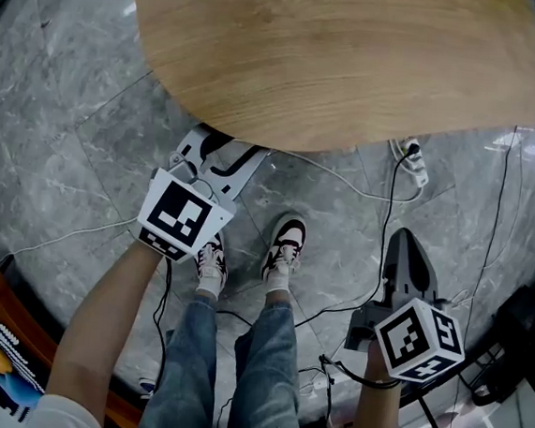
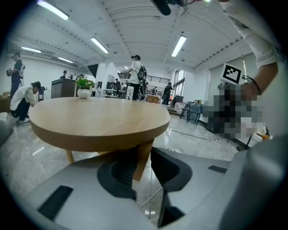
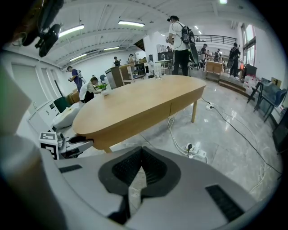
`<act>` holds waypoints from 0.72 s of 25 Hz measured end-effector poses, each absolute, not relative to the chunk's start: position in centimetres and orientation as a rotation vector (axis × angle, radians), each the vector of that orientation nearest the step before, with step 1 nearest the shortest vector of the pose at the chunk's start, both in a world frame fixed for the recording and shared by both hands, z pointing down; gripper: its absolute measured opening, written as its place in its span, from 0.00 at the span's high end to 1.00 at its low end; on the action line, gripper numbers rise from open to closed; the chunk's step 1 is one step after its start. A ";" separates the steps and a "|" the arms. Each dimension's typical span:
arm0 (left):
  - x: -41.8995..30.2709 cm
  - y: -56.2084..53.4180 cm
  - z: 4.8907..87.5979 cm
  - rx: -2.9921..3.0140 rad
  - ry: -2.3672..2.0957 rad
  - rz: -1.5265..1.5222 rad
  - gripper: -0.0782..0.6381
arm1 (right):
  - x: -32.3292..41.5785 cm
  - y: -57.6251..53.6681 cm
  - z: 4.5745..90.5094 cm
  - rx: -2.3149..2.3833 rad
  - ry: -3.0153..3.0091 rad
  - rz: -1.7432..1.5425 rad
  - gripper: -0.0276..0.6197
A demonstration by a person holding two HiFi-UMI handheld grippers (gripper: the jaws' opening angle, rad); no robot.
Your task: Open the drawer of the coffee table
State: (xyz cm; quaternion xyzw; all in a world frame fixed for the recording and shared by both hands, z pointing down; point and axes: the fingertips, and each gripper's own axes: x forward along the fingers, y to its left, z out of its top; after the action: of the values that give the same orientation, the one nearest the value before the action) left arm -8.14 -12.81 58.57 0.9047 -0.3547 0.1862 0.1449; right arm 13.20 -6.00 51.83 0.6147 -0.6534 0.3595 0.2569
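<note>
Faces a long oval coffee table (image 1: pixel 339 55); drawer judged to lie shut behind a seam (image 3: pixel 170 109) in its long edge. Holds left gripper (image 1: pixel 222 152) at the near rounded end, jaws narrowly apart, empty; right gripper (image 1: pixel 404 245) well back, closed on nothing. Could slip off a flush front or snag cables (image 1: pixel 346 176) across glossy marble floor (image 1: pixel 67 142). Busy open office beyond.

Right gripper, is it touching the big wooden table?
No, in the head view the right gripper hangs over the grey floor, well apart from the table.
</note>
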 end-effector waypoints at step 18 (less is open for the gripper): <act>-7.2 -11.0 57.9 2.626 -0.997 0.549 0.78 | 14.1 -6.1 51.9 1.669 -1.777 0.972 0.96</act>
State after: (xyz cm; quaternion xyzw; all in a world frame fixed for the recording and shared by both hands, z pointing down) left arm -7.24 -11.00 57.92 0.9085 -0.3450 0.1898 0.1396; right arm 14.11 -6.06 51.85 0.6149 -0.6545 0.3580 0.2557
